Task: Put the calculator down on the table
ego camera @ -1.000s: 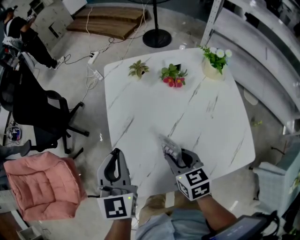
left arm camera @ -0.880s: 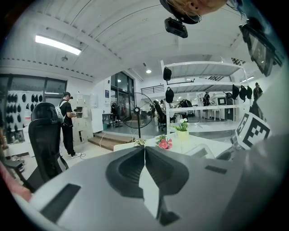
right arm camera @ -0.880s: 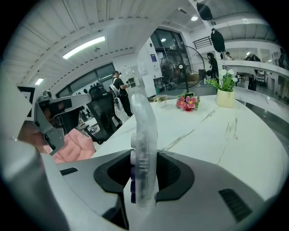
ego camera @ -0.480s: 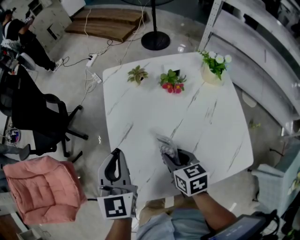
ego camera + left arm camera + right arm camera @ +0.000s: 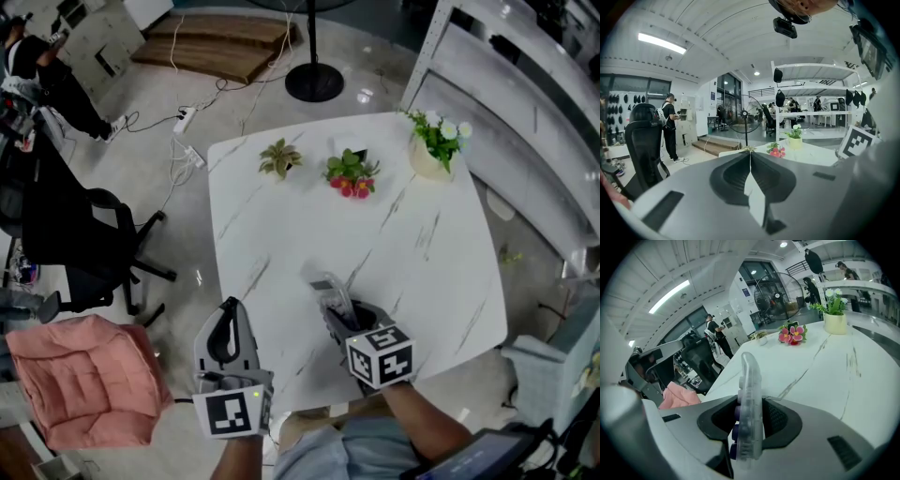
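Right gripper view shows the right gripper [image 5: 750, 420] holding the calculator [image 5: 748, 380]. Its two jaws press on the calculator from both sides, about half way apart. The calculator is clear plastic with purple keys. It stands on its thin edge and sticks out past the jaw tips.

In the head view the right gripper [image 5: 342, 314] points away from the person and tips down toward the table [image 5: 422, 244]. The calculator [image 5: 330, 286] is over the near part of the white table top. Its far end is low over the top, but it is hard to tell if it touches. The person's right arm [image 5: 427, 427] comes up from the bottom edge and bends in toward the middle.

The left gripper [image 5: 750, 164] has its jaws pressed together with nothing between them. In the head view the left gripper [image 5: 230, 314] is to the left of the right one, well apart from the calculator. It lies almost flat, by the near left edge of the table. The left arm [image 5: 239, 459] comes straight up from the bottom edge.

At the far side of the table stand three little plants in a row: a small green plant [image 5: 279, 157], a plant with red flowers [image 5: 351, 173], and a pot of white flowers [image 5: 434, 141]. On the floor to the left are a black chair [image 5: 84, 234] and a pink cushion [image 5: 80, 375]. Past the table stands the round foot of a fan [image 5: 314, 75].
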